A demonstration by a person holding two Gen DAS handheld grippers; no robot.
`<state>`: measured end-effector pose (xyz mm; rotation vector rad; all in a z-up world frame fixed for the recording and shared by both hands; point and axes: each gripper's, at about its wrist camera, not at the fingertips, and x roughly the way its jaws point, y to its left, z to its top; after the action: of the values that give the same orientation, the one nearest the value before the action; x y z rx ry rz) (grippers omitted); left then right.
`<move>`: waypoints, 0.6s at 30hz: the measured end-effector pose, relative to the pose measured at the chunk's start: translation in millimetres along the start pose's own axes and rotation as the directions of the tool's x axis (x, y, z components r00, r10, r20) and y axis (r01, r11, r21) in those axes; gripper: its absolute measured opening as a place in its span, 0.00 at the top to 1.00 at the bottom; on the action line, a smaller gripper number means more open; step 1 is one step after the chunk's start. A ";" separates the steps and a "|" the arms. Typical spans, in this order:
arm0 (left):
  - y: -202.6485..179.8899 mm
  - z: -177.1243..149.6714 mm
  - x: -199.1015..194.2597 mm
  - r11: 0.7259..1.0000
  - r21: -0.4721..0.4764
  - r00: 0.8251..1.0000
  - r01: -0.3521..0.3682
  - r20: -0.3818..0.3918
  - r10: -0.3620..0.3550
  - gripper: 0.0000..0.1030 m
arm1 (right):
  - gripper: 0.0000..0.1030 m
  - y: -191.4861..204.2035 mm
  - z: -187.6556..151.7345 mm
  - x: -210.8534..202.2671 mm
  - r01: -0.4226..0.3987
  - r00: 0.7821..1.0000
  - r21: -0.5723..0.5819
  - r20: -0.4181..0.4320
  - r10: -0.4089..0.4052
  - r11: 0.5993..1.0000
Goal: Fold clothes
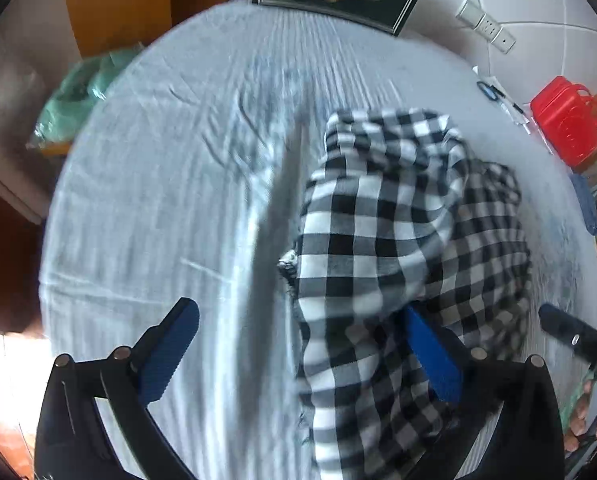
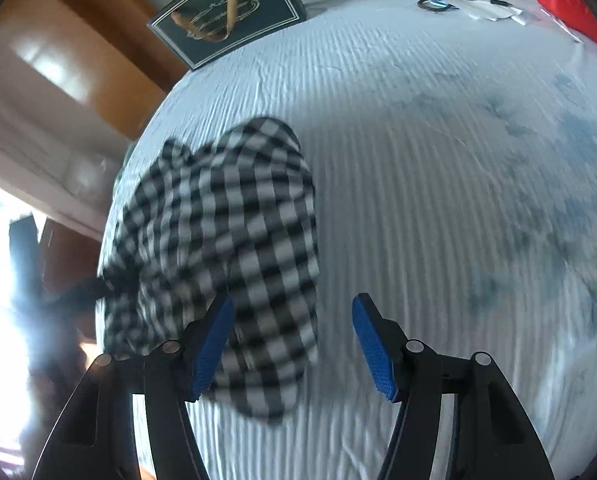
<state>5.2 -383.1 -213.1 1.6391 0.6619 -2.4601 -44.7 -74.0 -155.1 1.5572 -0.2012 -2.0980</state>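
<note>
Left gripper [image 1: 298,354]: jaws spread wide, empty. Right gripper [image 2: 292,350]: jaws parted, gripping nothing. Checked garment [image 1: 398,240]: crumpled heap on the bed [image 1: 158,200]. Step judged: garment released, unfolded. Next: seize an edge, spread flat.

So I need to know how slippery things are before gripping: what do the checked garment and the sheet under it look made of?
Checked garment: soft woven cloth, likely cotton or flannel, matte; it slumps in loose folds and has a frayed edge. Sheet: thin ribbed or crinkled fabric, matte, pale blue-white, with fine parallel ridges and creases. The exact fibres cannot be told.
</note>
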 end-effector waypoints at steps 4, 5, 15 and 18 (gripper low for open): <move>-1.3 -1.0 13.5 0.999 0.001 0.999 0.037 0.010 -0.037 0.00 | 0.40 9.8 23.6 26.6 -0.016 1.000 0.023 -0.020 0.016 1.000; -3.8 -2.1 14.5 0.999 0.019 0.999 0.030 0.014 -0.030 0.00 | 0.40 12.4 31.3 34.4 -0.020 0.999 0.028 -0.027 0.021 0.999; -16.3 -4.7 9.3 0.991 0.012 0.991 0.130 -0.022 -0.130 0.49 | 0.47 27.3 35.9 65.7 0.012 0.999 -0.017 -0.040 -0.012 1.000; -16.5 -6.6 10.1 0.991 0.017 0.991 0.133 -0.016 -0.133 0.49 | 0.46 28.2 39.6 69.1 0.024 0.999 -0.049 -0.045 -0.026 0.999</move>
<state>1.3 -364.2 -219.5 1.6726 0.7766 -2.5545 -87.0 -138.8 -189.2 1.5852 -0.1146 -2.0688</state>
